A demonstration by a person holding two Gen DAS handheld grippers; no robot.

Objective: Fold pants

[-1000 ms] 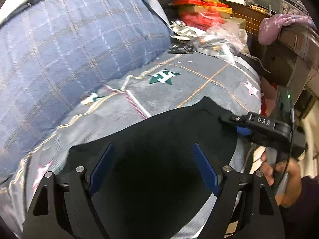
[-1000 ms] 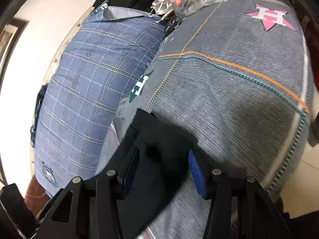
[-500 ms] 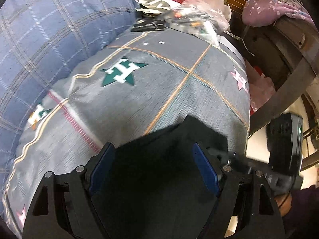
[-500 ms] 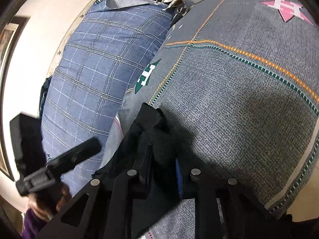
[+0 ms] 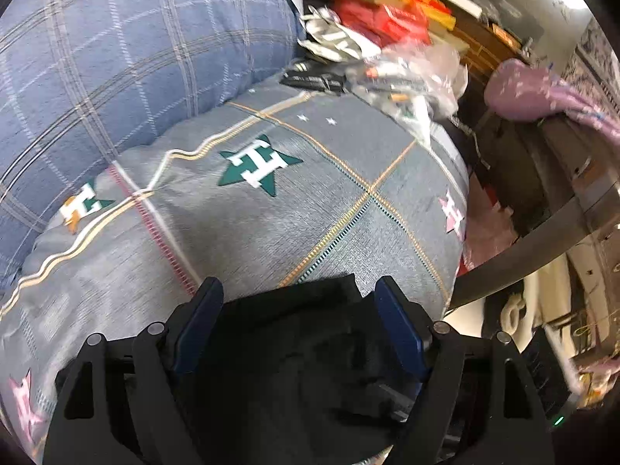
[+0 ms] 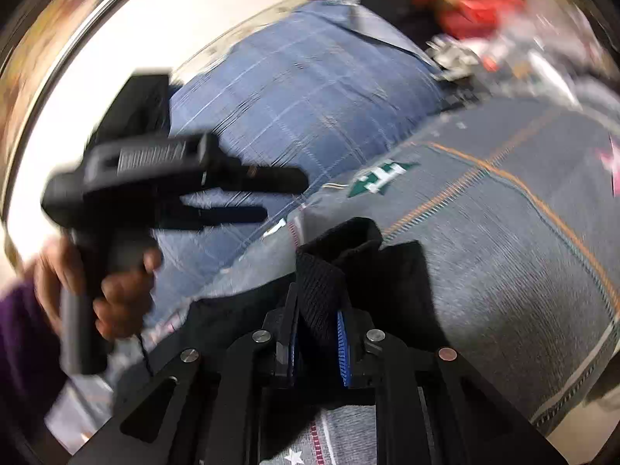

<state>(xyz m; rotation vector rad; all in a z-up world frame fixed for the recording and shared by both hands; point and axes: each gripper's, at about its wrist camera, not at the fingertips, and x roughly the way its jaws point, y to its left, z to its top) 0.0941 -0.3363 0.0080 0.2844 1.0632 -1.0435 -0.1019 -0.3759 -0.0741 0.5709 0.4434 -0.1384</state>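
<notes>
Your right gripper (image 6: 319, 343) is closed down on a bunched fold of the black pants (image 6: 337, 271), the knit fabric standing up between the blue pads (image 6: 343, 352) with almost no gap left. The rest of the pants lies dark and flat on the grey star-patterned bedspread (image 6: 503, 255), spreading toward your left side. Your left gripper (image 5: 298, 333) has its jaws spread wide and grips nothing; the pants (image 5: 294, 356) lie under and between its blue pads (image 5: 197, 329), their far edge ending just beyond the fingertips on the bedspread (image 5: 271, 232). From the right wrist view you see that left gripper (image 6: 283, 197) held up off the bed in your left hand (image 6: 116, 290), its fingers well apart, though the frame is blurred. A large blue plaid pillow (image 5: 116, 62) rests against the bedspread's far edge. Beyond it, a clear plastic bag (image 5: 410, 73) holds small items too blurred to name, beside red packages (image 5: 379, 19) piled at the head of the bed. A mauve cloth (image 5: 523, 89) is draped over dark furniture on the right.
</notes>
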